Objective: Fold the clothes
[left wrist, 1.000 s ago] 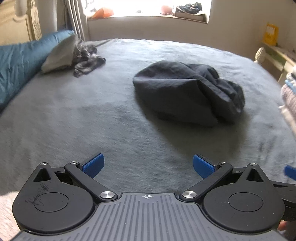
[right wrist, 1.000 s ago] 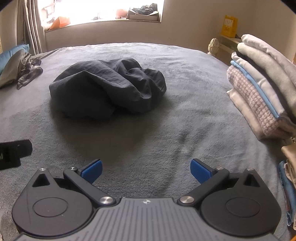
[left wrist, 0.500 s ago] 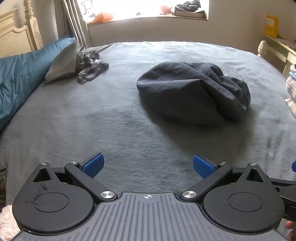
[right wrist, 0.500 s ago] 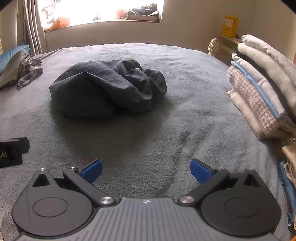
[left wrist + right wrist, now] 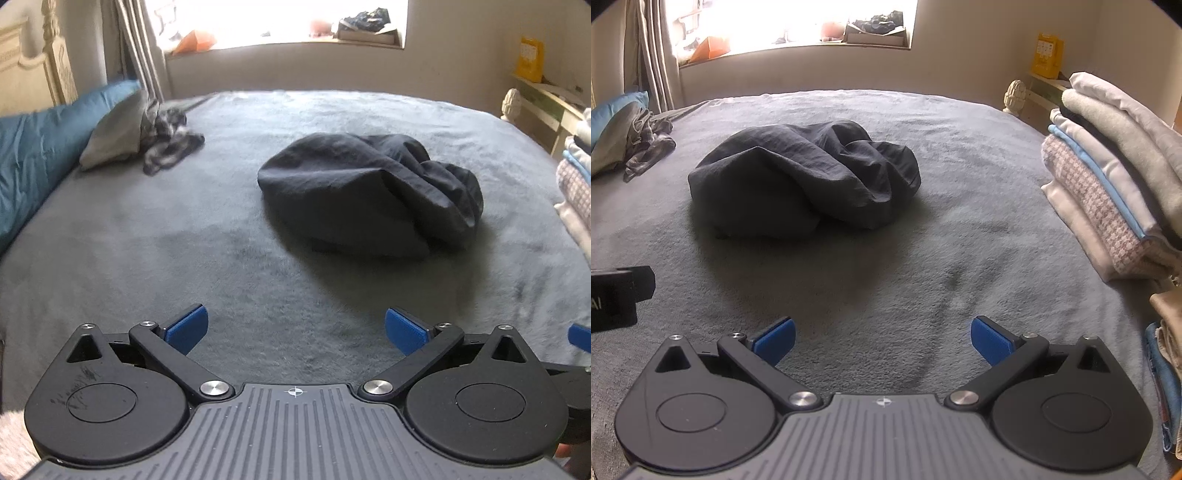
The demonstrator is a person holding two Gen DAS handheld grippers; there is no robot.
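Dark crumpled garment [image 5: 369, 195] lies mid-bed [image 5: 184, 258]; left claw [image 5: 293, 328] and right claw [image 5: 882, 338] both gape, empty; pinching stacked layers would drag the whole bundle.

left wrist view: camera sits behind the left tool [image 5: 293, 328], low over the near part of the bed [image 5: 221, 258], facing along it toward the window wall [image 5: 280, 18]. right wrist view: camera behind the right tool [image 5: 882, 339], same low height and heading, set further right, with the folded stack [image 5: 1108, 192] close at its right edge. both views share the bed, the dark crumpled garment [image 5: 369, 195] [image 5: 805, 184] at mid-distance, the window wall and the pillows [image 5: 55, 147] at far left. each view catches a part of the other tool at its edge.
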